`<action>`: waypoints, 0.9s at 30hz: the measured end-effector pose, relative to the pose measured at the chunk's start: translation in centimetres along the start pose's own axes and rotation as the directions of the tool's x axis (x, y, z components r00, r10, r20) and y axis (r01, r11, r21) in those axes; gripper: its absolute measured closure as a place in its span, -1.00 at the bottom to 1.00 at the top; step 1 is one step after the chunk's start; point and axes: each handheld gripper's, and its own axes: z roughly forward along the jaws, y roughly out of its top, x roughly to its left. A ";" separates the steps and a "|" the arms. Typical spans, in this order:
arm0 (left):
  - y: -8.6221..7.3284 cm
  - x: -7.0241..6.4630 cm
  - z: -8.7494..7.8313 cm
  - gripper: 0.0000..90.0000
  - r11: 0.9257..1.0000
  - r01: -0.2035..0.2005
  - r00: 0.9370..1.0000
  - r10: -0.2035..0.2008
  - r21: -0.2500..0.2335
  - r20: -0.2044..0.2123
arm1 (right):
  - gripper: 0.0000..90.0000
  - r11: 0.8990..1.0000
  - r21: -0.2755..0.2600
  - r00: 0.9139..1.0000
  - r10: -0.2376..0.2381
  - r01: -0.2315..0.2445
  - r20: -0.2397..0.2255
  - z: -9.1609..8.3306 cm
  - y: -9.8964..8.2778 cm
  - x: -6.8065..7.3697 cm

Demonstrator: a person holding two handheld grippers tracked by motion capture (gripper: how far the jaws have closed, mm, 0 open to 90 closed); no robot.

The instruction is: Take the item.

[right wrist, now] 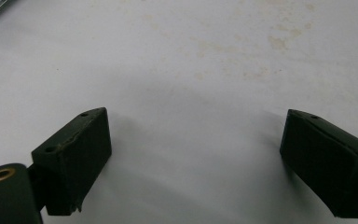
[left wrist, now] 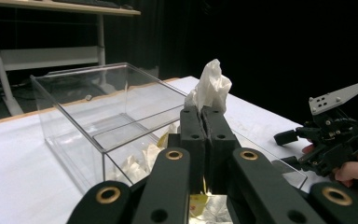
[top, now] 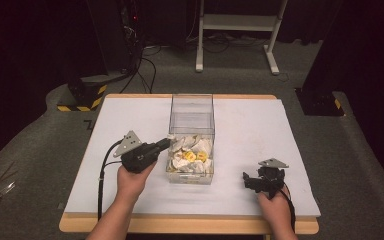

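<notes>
Left claw (left wrist: 204, 114) pinches white wrapper (left wrist: 210, 86) above clear box (left wrist: 74, 140).

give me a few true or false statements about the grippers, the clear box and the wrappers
1. The left gripper is shut on a white wrapper. True.
2. The right gripper is shut on a wrapper. False: its jaws stand wide apart over the bare white table, with nothing between them.
3. The clear box holds a pile of white and yellow wrappers at its near end. True.
4. The clear box has a lid on it. False: its top is open.
5. The right gripper hangs over the box. False: in the high view it sits to the right of the box, near the table's front edge.
</notes>
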 end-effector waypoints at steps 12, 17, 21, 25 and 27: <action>0.6 1.0 -1.7 0.96 1.000 0.003 1.000 -0.003 -0.018 -0.031 | -0.81 1.000 0.000 1.000 0.000 0.000 0.000 0.0 0.0 0.0; 0.7 1.5 -2.4 0.96 1.000 0.004 0.999 -0.005 -0.018 -0.048 | -0.81 1.000 0.001 1.000 0.001 -0.001 0.000 0.0 0.0 0.0; 0.7 2.0 -2.9 0.96 1.000 0.008 0.998 -0.009 -0.015 -0.061 | -0.81 1.000 0.000 1.000 0.000 0.000 0.000 0.0 0.0 0.0; 0.7 2.5 -3.5 0.96 1.000 0.007 0.997 -0.007 -0.010 -0.076 | -0.81 1.000 0.000 1.000 0.001 -0.001 0.000 0.0 0.0 0.0; 0.7 2.9 -3.8 0.96 1.000 0.013 0.996 -0.014 -0.006 -0.088 | -0.81 1.000 0.000 1.000 0.000 0.000 0.000 0.0 0.0 0.0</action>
